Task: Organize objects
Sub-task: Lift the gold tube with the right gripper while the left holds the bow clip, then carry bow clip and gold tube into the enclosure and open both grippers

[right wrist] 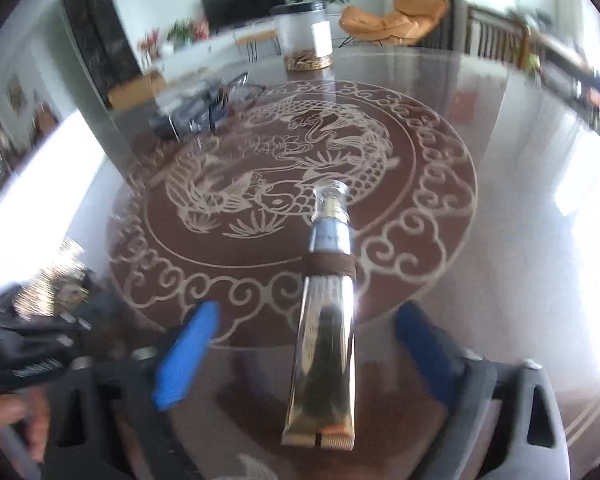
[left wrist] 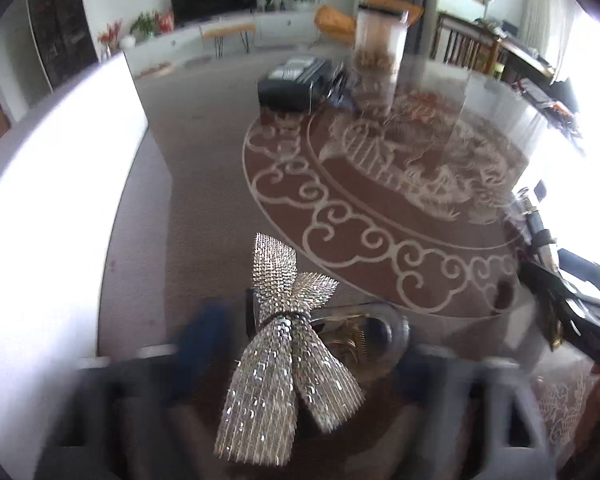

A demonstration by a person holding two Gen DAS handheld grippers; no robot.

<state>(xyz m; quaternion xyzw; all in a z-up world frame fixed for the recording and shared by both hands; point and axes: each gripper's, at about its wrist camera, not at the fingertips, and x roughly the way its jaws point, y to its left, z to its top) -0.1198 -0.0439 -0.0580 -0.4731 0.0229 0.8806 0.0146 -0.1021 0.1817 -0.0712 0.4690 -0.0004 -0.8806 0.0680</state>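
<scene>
Glass table (right wrist: pixel 480 240) — tube (right wrist: pixel 324 344) between spread right hand-held gripper (right wrist: pixel 308 344) fingers, untouched.

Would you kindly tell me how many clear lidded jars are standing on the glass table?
1. The clear lidded jar, holding brownish contents, stands at the far side of the glass table, beyond the dragon pattern; the left wrist view shows the same jar. Others may lie outside view.
</scene>
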